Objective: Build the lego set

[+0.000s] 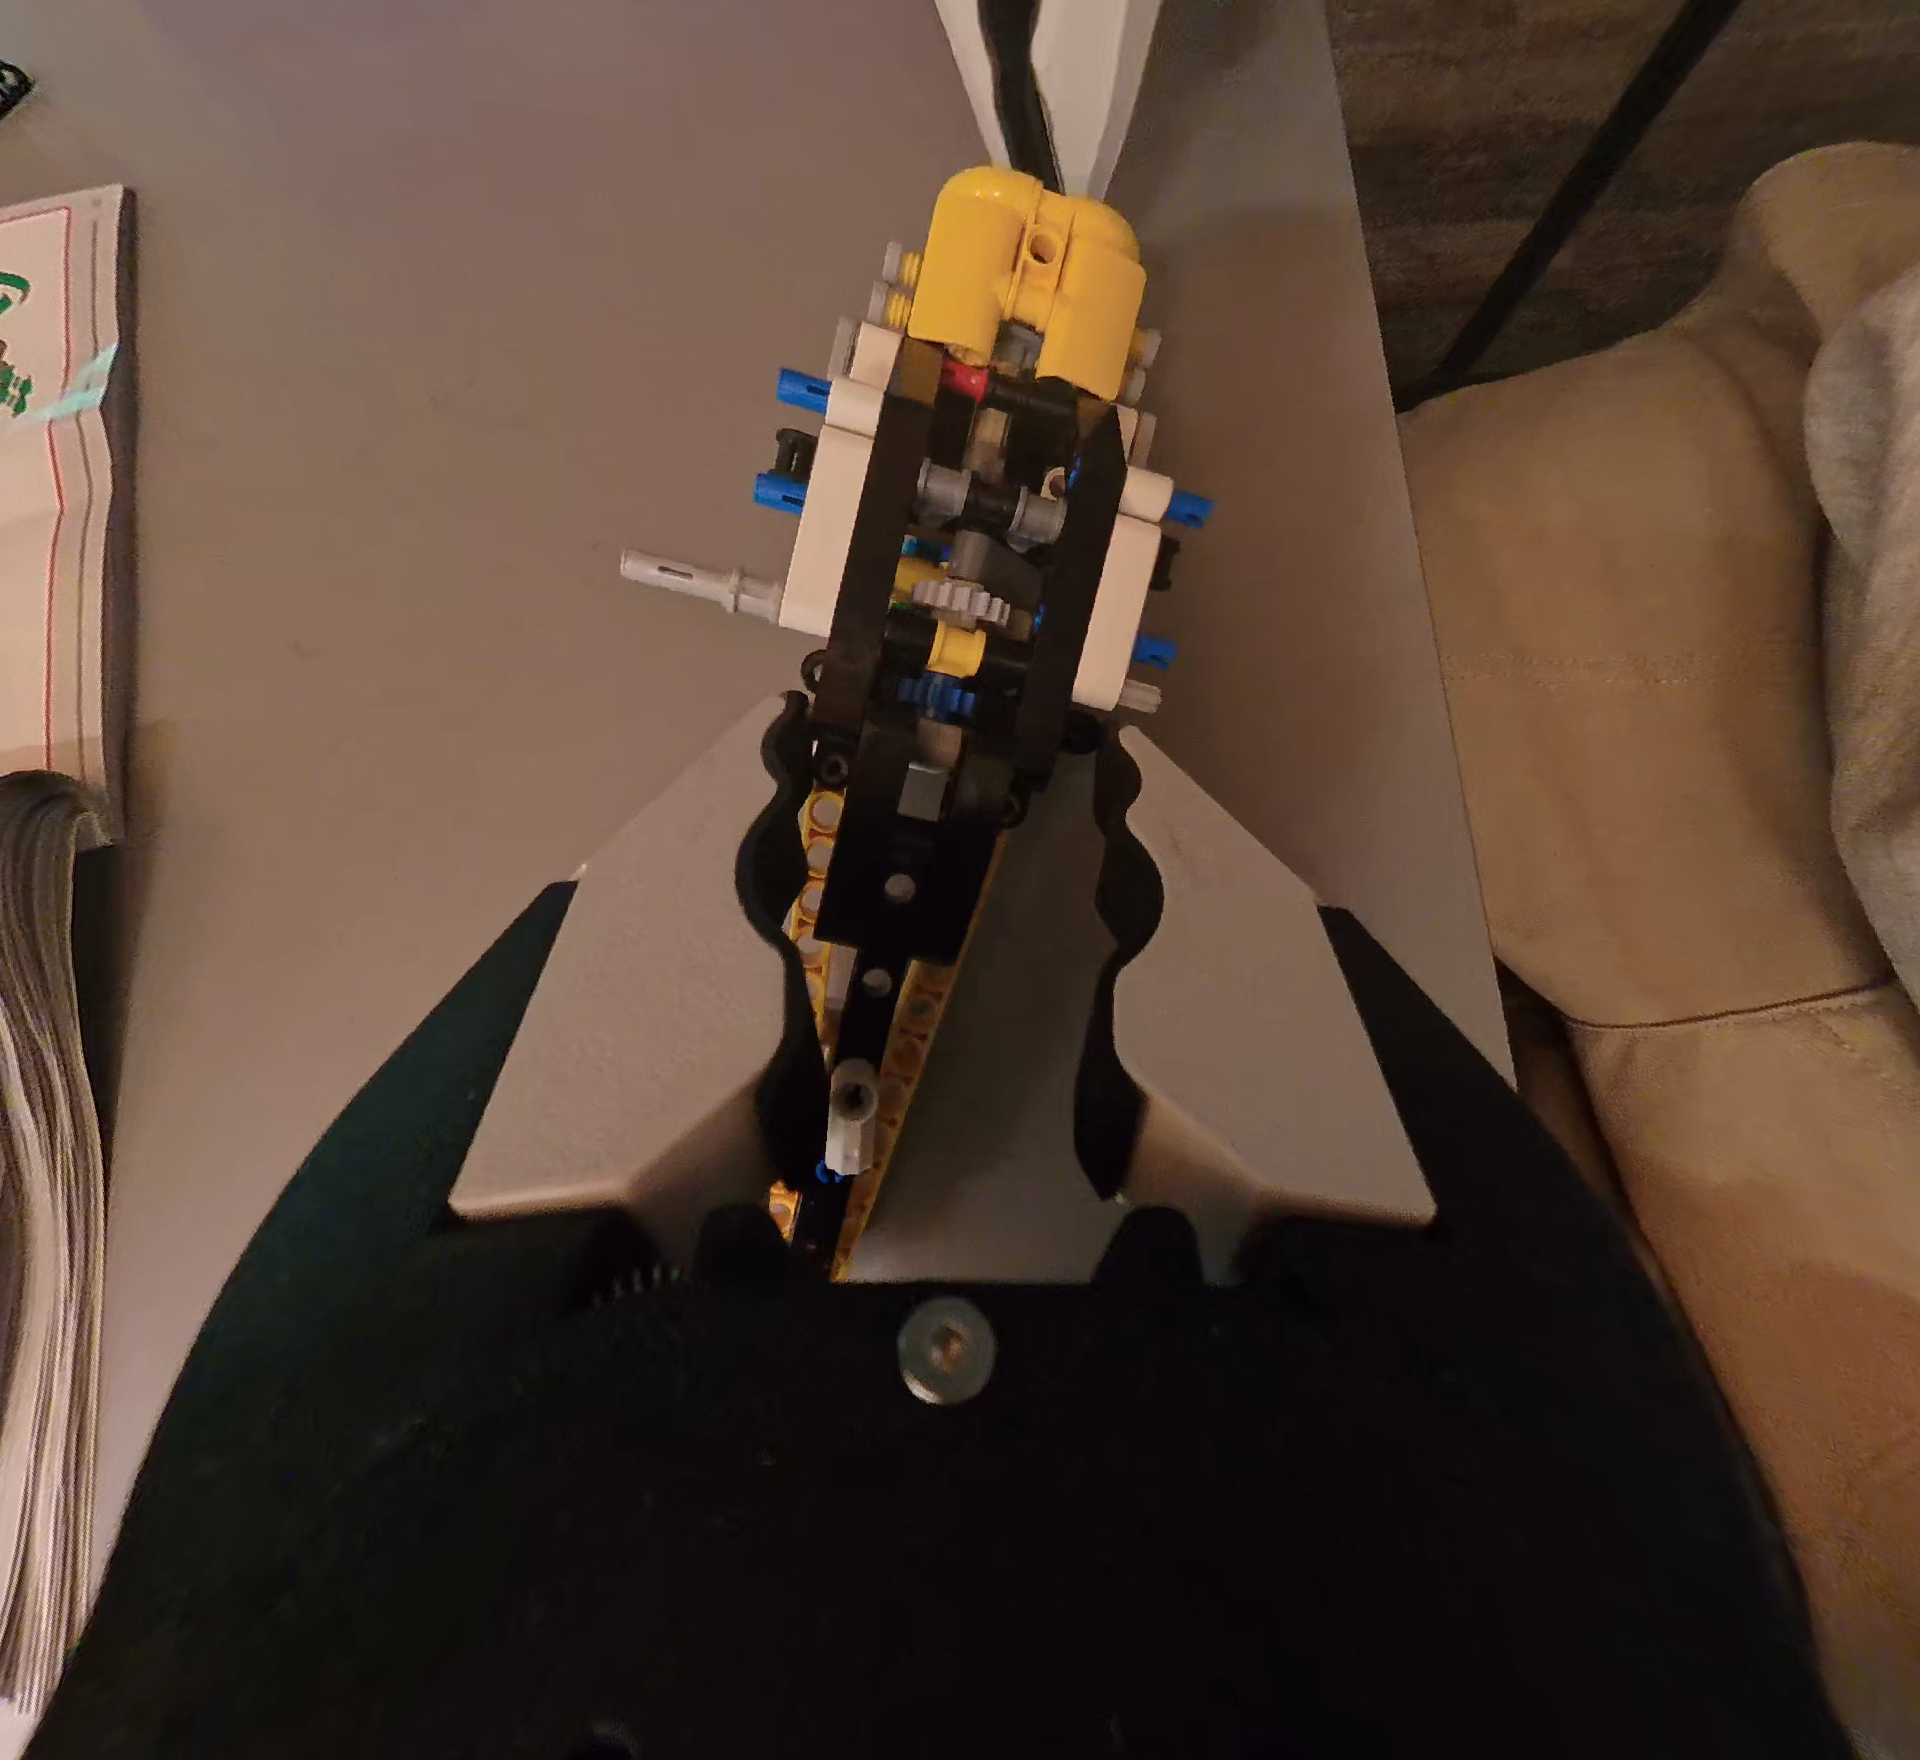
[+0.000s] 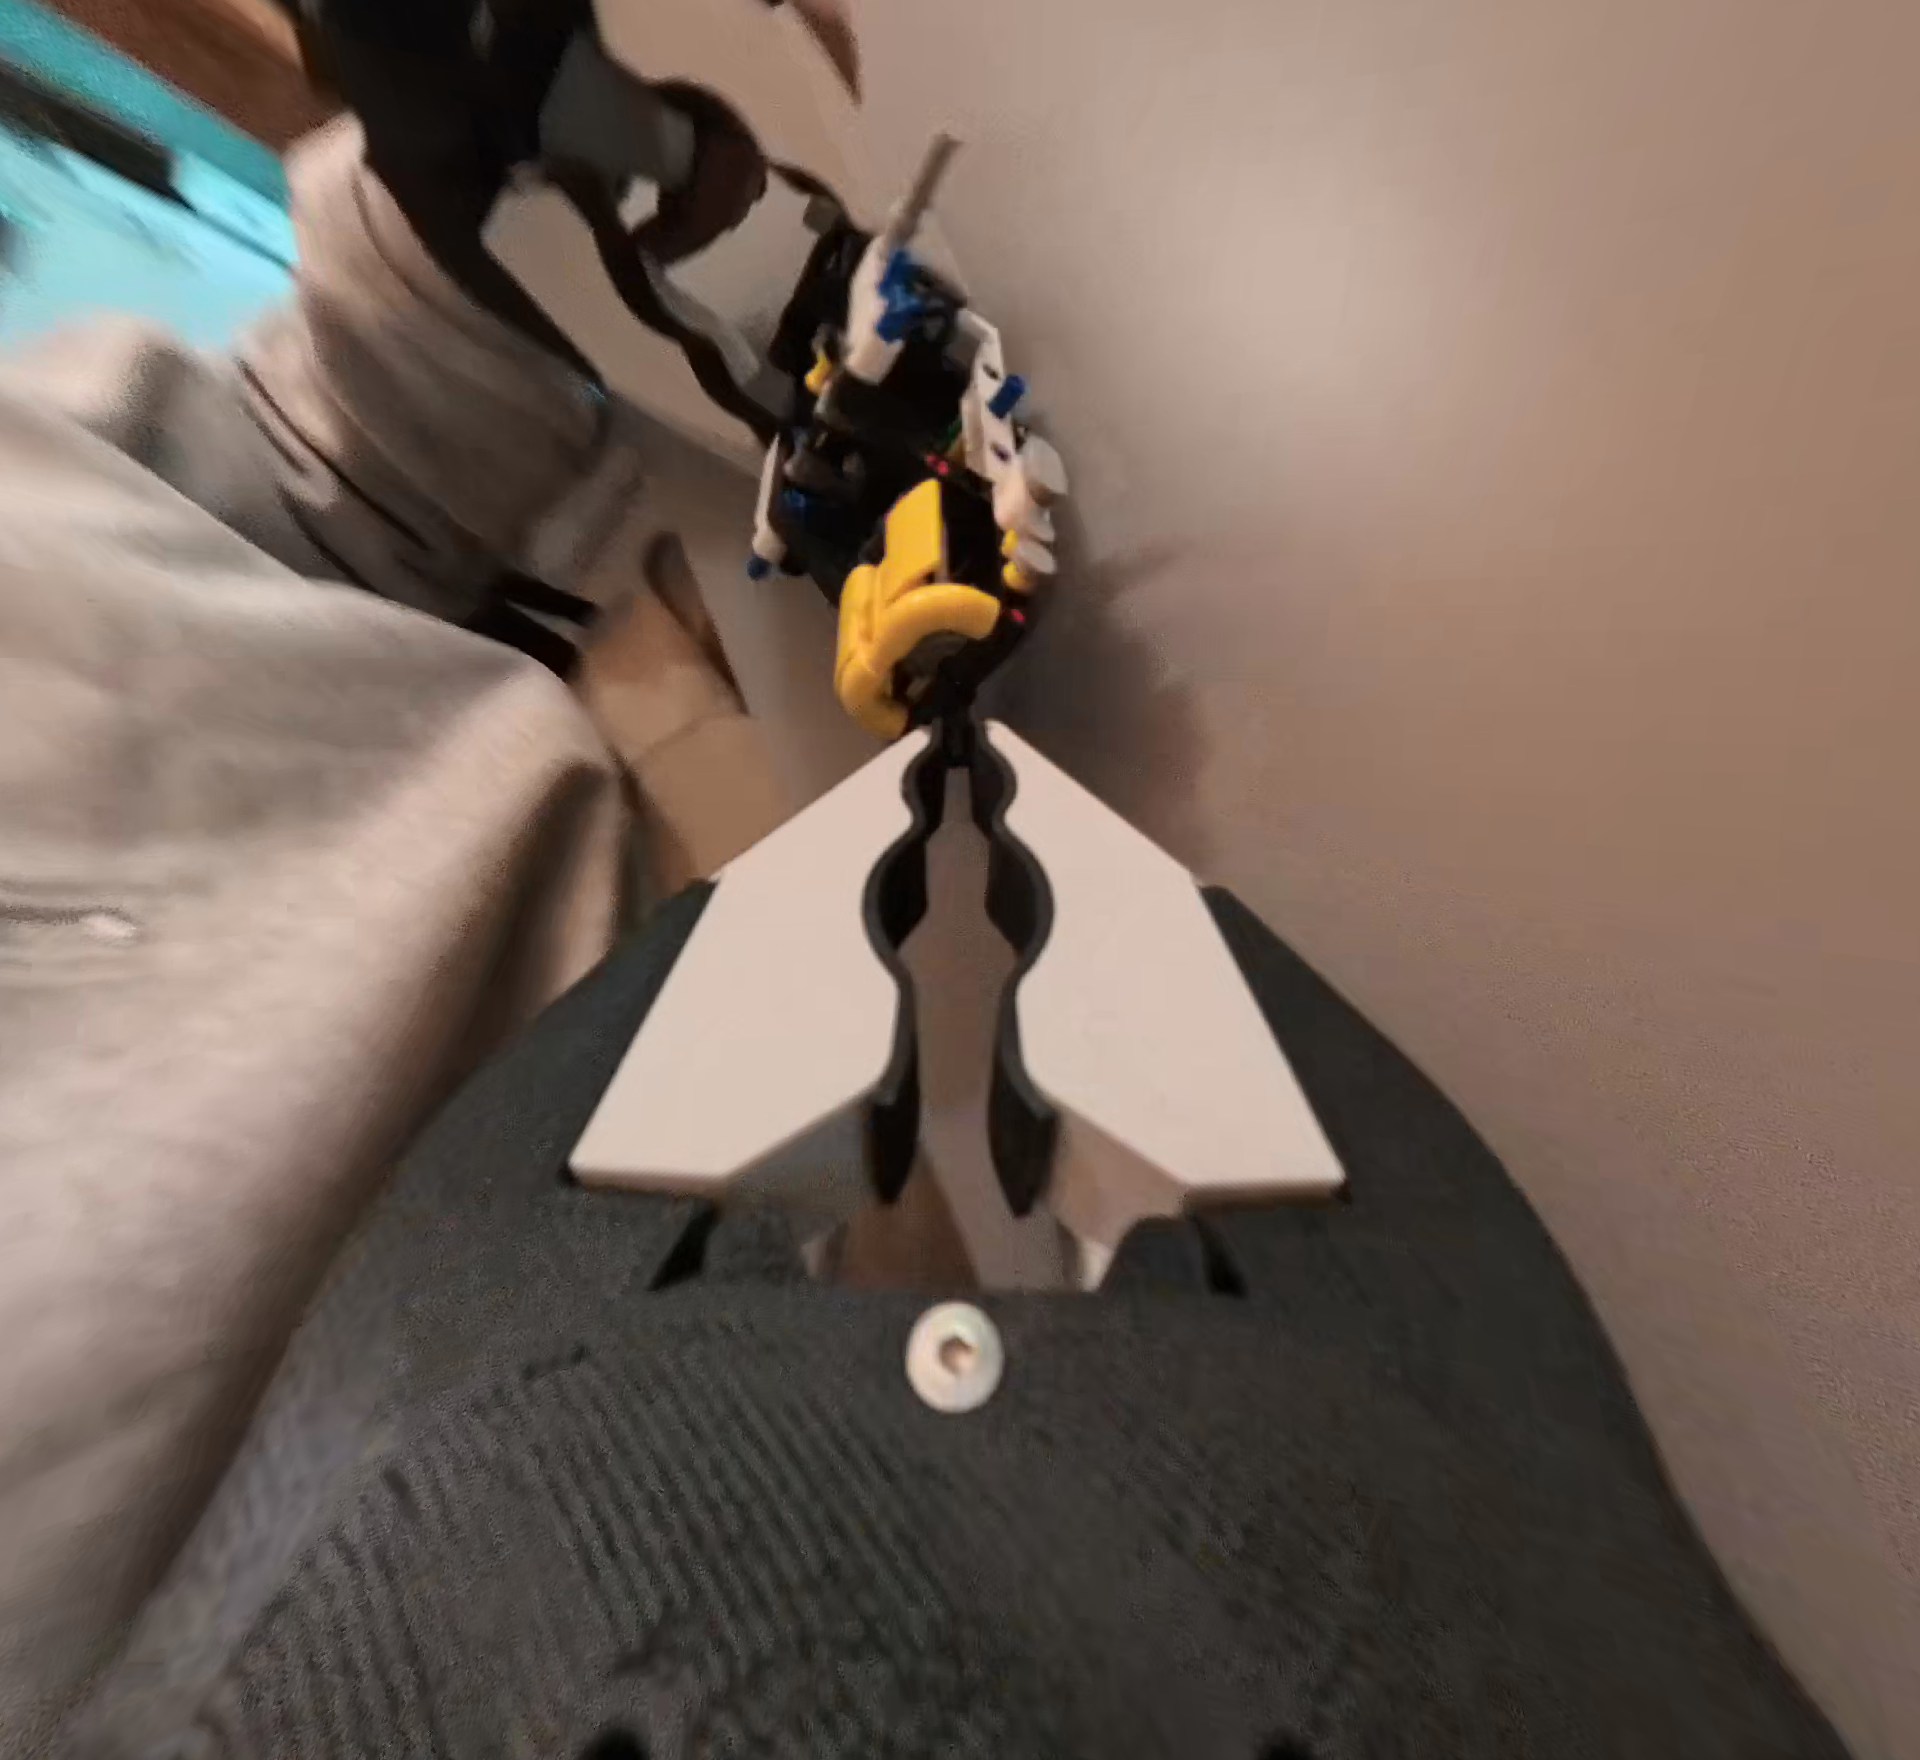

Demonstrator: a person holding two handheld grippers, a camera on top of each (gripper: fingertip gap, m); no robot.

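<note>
Blur smears the right gripper (image 2: 954,744) pinching the lego model's (image 1: 977,567) tip — left gripper (image 1: 940,775) clamps its half-hidden base.

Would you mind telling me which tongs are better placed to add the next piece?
Probably the right tongs: they only pinch the lego model at its yellow end, while the left tongs clamp its beams, steadying it.

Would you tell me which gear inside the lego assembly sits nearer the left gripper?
The blue gear; the grey gear sits farther up the lego assembly, beyond the left gripper.
</note>
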